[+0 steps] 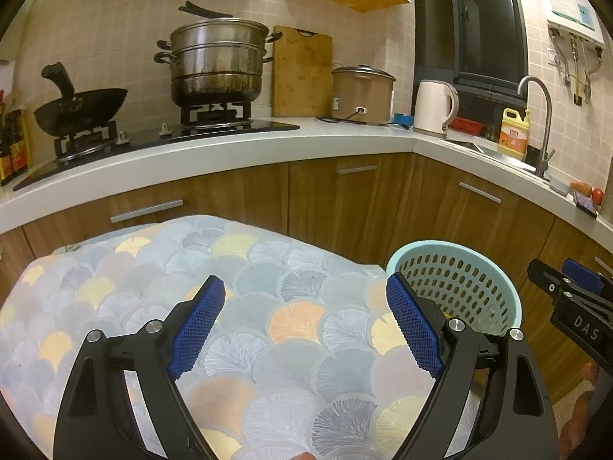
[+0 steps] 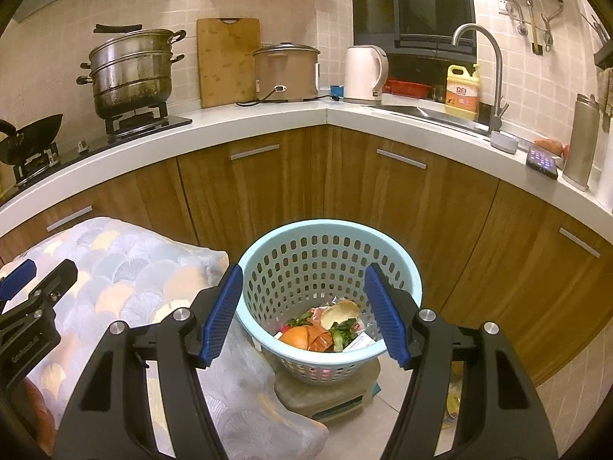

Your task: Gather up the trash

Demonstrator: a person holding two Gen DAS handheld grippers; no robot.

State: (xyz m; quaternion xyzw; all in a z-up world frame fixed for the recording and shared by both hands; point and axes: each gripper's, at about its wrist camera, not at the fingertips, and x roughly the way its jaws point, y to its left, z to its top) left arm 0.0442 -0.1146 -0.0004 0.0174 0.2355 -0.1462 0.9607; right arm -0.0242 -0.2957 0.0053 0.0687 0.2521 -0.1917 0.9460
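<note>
Trash is lying at the bottom of the pale blue perforated basket (image 2: 329,257): an orange peel (image 2: 297,337), a pale round piece that could be bread or a shell (image 2: 340,312) (the view is too small to settle it), some green vegetable scraps (image 2: 341,331) and bits of wrapper (image 2: 360,342). The basket is sitting on a low block (image 2: 325,391) on the tiled floor, just beside a surface draped in a fan-patterned cloth (image 1: 268,291), in front of the wooden cabinet doors (image 2: 268,184).

The right gripper (image 2: 302,314) is hanging over the basket's near rim, pointing down into it, with its blue-padded fingers (image 2: 224,314) standing apart and nothing between them. The left gripper (image 1: 306,326) is hovering over the patterned cloth, its jaws spread wide and empty; its right finger is overlapping the basket's rim in the left wrist view, though apart from it.

On the white countertop (image 2: 268,122) behind, a stacked steel steamer pot (image 2: 132,73) is sitting on the gas hob, a black wok (image 1: 80,109) beside it, a wooden cutting board (image 2: 228,61) is leaning against the tiles, and a rice cooker (image 2: 285,71), a white kettle (image 2: 364,73) and a yellow detergent bottle (image 2: 461,92) are standing toward the sink tap (image 2: 482,61).
</note>
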